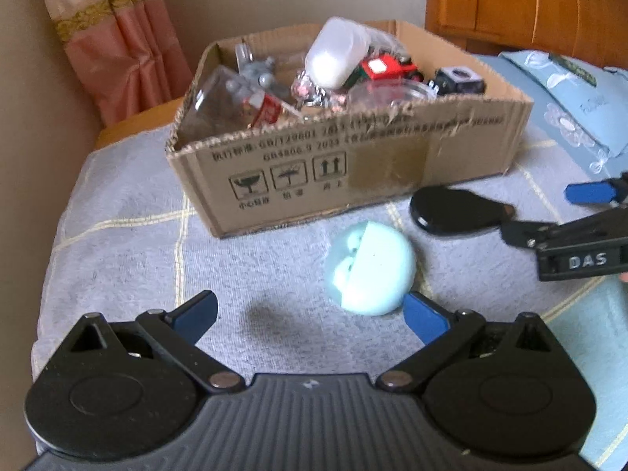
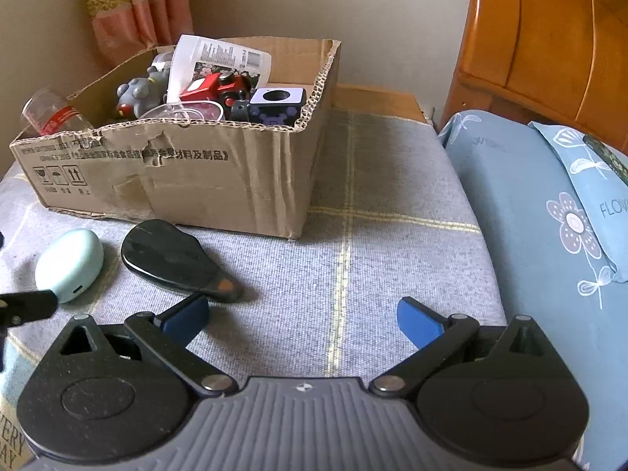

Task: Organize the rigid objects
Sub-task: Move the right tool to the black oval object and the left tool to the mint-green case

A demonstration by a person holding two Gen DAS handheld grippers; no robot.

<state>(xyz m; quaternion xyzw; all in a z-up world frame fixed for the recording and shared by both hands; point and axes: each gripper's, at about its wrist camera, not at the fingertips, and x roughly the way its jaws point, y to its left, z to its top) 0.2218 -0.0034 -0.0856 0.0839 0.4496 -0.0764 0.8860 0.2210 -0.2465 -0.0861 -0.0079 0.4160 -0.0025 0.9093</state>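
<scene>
A mint earbud case (image 1: 371, 269) lies open on the grey blanket (image 1: 125, 243), just ahead of my open left gripper (image 1: 310, 316), near its right finger. It also shows in the right wrist view (image 2: 70, 265). A black paddle-shaped object (image 1: 451, 212) lies beside it, in front of the cardboard box (image 1: 353, 165). In the right wrist view the black object (image 2: 172, 259) lies just ahead of the left finger of my open, empty right gripper (image 2: 302, 322). The box (image 2: 176, 180) holds a red toy car (image 2: 216, 86), a grey toy, a glass bottle and a white container.
Blue flowered pillows (image 2: 549, 216) lie on the right. A wooden headboard (image 2: 549, 39) stands behind them. A pink curtain (image 1: 117, 39) hangs at the back left. The right gripper's body (image 1: 577, 243) reaches in from the right in the left wrist view.
</scene>
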